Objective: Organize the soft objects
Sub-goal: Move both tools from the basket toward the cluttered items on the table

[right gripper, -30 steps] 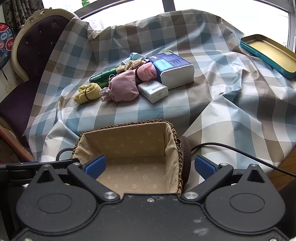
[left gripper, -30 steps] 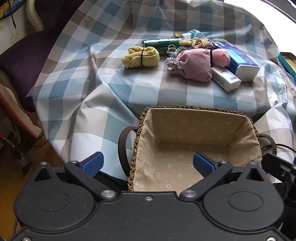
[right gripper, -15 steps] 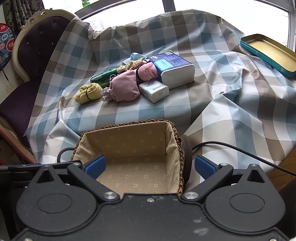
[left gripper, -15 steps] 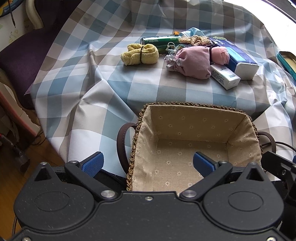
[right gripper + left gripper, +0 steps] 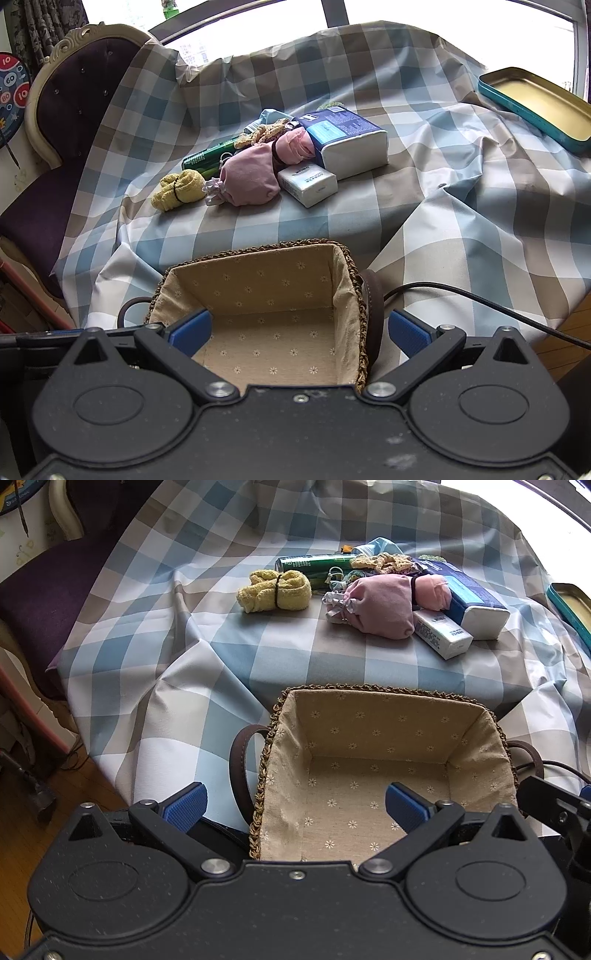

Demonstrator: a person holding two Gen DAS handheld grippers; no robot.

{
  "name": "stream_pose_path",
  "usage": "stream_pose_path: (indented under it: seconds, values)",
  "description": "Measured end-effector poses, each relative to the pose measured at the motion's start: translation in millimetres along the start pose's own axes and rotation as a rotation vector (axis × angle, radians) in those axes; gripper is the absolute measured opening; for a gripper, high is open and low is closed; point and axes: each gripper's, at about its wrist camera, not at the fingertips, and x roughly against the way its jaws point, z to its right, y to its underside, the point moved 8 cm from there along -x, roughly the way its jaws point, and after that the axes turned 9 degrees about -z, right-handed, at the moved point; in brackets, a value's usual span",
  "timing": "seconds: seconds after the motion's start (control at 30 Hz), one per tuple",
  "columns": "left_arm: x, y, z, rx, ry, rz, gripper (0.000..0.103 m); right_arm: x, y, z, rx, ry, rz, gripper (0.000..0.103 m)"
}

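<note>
- Left gripper (image 5: pixel 295 806) with fingers spread wide, nothing between them; hung over the near left rim of the lined basket (image 5: pixel 369 698).
- Right gripper (image 5: pixel 300 330) likewise spread and unloaded, straddling the basket's right rim and brown handle (image 5: pixel 373 295).
- Basket at the near edge of the table, lining bare, nothing inside.
- Soft things clustered toward the far middle of the checked tablecloth (image 5: pixel 177 635): yellow towel roll (image 5: pixel 275 592) at the left end, pink drawstring pouch (image 5: pixel 380 603) beside it, paler pink bundle (image 5: pixel 432 590) touching the pouch, crocheted piece (image 5: pixel 380 559) behind.
- Judged light and compressible, not fragile; towel roll best pinched across its dark band, where the bulk is already cinched; pouch likely to sag, so better taken at the gathered neck.
- Mixed among them: blue tissue pack (image 5: pixel 347 140), small white pack (image 5: pixel 308 182), green tube (image 5: pixel 210 155).
- Print on both packs too small to read.
- Dartboard (image 5: pixel 13 92) at far left showing "10", "60", "80".
</note>
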Motion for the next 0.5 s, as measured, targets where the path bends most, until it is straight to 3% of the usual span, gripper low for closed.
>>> stream_pose_path:
  seconds: [0.5]
  values:
    - [2.5,-7.0,-8.7,0.041,0.02,0.03,0.099,7.5,-4.9,-2.2,0.013,-0.038,0.043,0.102]
